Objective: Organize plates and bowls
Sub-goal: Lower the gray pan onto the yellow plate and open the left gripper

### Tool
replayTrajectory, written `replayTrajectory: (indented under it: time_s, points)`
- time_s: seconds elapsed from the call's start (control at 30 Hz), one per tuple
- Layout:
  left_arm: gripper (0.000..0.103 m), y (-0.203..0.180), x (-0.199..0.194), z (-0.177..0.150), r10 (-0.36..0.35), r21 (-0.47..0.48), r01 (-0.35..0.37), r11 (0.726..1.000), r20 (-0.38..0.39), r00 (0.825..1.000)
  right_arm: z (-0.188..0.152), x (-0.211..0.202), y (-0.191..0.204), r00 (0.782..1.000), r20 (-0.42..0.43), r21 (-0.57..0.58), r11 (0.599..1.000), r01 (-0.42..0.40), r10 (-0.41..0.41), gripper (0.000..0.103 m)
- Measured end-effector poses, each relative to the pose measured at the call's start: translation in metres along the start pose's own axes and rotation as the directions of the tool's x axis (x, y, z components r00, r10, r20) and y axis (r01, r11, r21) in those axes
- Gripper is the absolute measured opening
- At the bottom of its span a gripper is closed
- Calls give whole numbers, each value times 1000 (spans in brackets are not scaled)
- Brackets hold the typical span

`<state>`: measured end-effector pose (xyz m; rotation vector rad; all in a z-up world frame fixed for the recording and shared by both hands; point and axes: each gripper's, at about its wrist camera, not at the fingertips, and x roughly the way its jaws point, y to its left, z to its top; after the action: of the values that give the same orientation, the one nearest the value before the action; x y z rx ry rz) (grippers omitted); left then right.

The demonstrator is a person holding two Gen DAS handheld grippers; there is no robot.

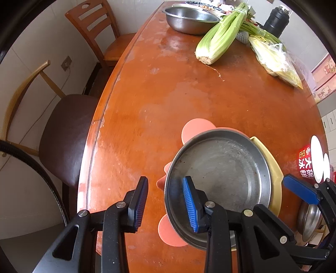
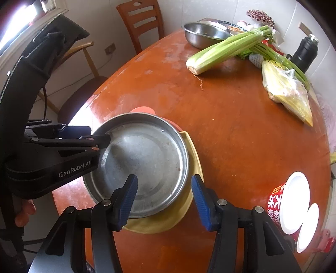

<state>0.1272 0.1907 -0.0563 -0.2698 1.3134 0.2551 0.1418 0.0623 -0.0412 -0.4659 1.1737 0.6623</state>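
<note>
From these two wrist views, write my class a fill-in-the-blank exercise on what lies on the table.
1. The round steel pan sits on top of a ____ plate.
2. The pale root end of the ____ points toward the pan.
3. Under the pan's far edge, the mat showing is coloured ____.
4. Beside the chair, at the table's far end, stands a deep ____ bowl.

Missing words: yellow; celery; pink; steel

Worn wooden table (image 1: pixel 168 100), celery (image 1: pixel 222 35), steel basin (image 1: pixel 189 19), bagged corn (image 1: pixel 275 61)
</note>
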Motion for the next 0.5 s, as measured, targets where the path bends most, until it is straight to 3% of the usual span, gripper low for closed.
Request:
replayTrajectory:
  time_s: [0.23,0.5]
  points:
    - [46,-1,-17,0,-10,-7,10,1000,34,999,-6,-11,-9,1000,27,33,999,-3,2,61]
    - [48,-10,-34,-6,-10,4,10,1000,65,998,-12,-22,-12,999,48,58,998,4,-7,62]
